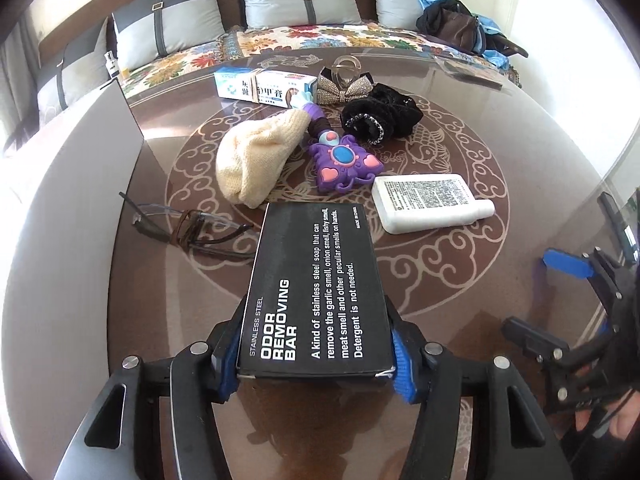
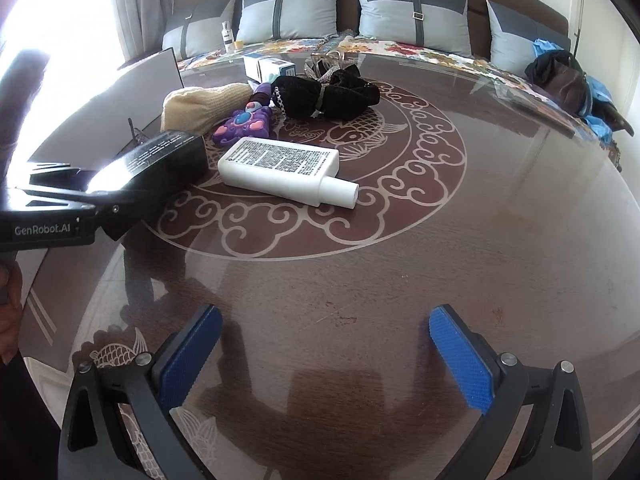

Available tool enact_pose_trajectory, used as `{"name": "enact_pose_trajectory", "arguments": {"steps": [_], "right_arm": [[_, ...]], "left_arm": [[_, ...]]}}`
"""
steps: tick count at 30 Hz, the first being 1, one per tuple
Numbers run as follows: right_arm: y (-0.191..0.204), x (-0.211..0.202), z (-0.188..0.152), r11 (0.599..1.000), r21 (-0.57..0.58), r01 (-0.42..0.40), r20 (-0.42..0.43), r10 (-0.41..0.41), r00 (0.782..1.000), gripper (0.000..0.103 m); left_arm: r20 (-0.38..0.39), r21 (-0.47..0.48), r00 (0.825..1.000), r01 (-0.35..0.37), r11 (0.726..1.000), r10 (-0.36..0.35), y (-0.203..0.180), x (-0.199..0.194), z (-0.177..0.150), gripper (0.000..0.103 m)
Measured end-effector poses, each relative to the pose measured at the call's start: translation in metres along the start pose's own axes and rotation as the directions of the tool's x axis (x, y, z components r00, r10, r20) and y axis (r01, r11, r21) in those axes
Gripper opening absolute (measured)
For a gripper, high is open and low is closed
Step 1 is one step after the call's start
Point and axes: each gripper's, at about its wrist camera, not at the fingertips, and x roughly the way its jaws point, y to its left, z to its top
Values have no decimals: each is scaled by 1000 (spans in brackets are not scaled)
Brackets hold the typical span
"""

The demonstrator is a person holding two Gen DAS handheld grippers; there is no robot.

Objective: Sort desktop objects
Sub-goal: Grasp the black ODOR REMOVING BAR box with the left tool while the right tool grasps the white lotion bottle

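1. The table (image 2: 500,208) is round and dark brown under glass, with pale cloud scrolls and a fish motif; a sofa (image 1: 280,40) with grey cushions runs along its far side.
2. The black box (image 1: 316,292) is flat and rectangular, printed in white "ODOR REMOVING BAR". Its long axis runs from 6 toward 12 o'clock in the left wrist view, with its far end pointing at the clutter.
3. The left gripper (image 1: 316,364) is clamped on the box's near end, blue pads pressing both long sides.
4. The right gripper (image 2: 325,354) is spread wide with nothing between its pads, over bare table at 6 o'clock.
5. A cream hat (image 1: 256,160) lies at 11 o'clock from the box.
6. A white bottle (image 1: 428,202) lies flat at 1 o'clock, its cap toward 3.
7. A black scrunchie (image 1: 380,118) and a purple toy (image 1: 344,162) sit at 12.
8. Glasses (image 1: 188,228) rest at 9, just beside the box.
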Motion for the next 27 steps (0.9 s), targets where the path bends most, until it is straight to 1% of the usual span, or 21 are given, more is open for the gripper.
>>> {"name": "enact_pose_trajectory", "arguments": {"steps": [1, 4, 6, 8, 10, 13, 16, 19, 21, 22, 23, 24, 25, 26, 27], "right_arm": [[-4, -1, 3, 999, -3, -35, -5, 35, 999, 103], [-8, -6, 26, 996, -79, -43, -5, 42, 999, 103], [-4, -6, 50, 985, -153, -73, -19, 71, 997, 103], [7, 1, 73, 966, -241, -99, -65, 86, 994, 103], [22, 18, 90, 937, -323, -129, -144, 86, 986, 103], [46, 45, 98, 881, -456, -127, -230, 21, 973, 103], [64, 63, 100, 830, -544, -124, -252, -21, 968, 102], [69, 75, 102, 814, -563, -142, -284, -29, 958, 102], [68, 77, 104, 818, -549, -172, -309, -8, 951, 101], [67, 77, 106, 820, -544, -177, -315, -4, 949, 97], [66, 77, 108, 825, -534, -186, -322, 5, 947, 87], [64, 77, 110, 835, -505, -219, -346, 37, 938, 77], [61, 77, 113, 849, -461, -258, -377, 76, 923, 58], [60, 75, 114, 859, -447, -249, -375, 73, 924, 52], [60, 74, 113, 863, -450, -231, -376, 51, 925, 52]], "left_arm": [[12, -5, 1000, 12, 1000, -11, 1, -8, -6, 58], [33, -26, 998, 56, 998, -55, 5, -29, -25, 58], [32, -41, 997, 73, 997, -71, 8, -36, -39, 58], [32, -56, 996, 79, 995, -77, 12, -40, -51, 58], [30, -74, 996, 84, 994, -82, 16, -42, -61, 58], [12, -97, 994, 109, 989, -109, 23, -43, -71, 58], [-40, -86, 990, 135, 987, -138, 27, -37, -80, 59], [-92, -52, 988, 122, 991, -126, 26, -28, -85, 59], [-97, -38, 988, 121, 992, -124, 24, -25, -84, 63], [-99, -33, 988, 114, 993, -116, 22, -24, -83, 68], [-101, -29, 989, 109, 994, -111, 21, -22, -81, 71], [-105, -25, 988, 108, 994, -110, 19, -21, -79, 71], [-109, -16, 989, 98, 995, -99, 17, -18, -77, 71], [-109, 0, 991, 81, 997, -80, 15, -16, -75, 70], [-107, 15, 992, 63, 998, -61, 13, -15, -74, 67]]}}
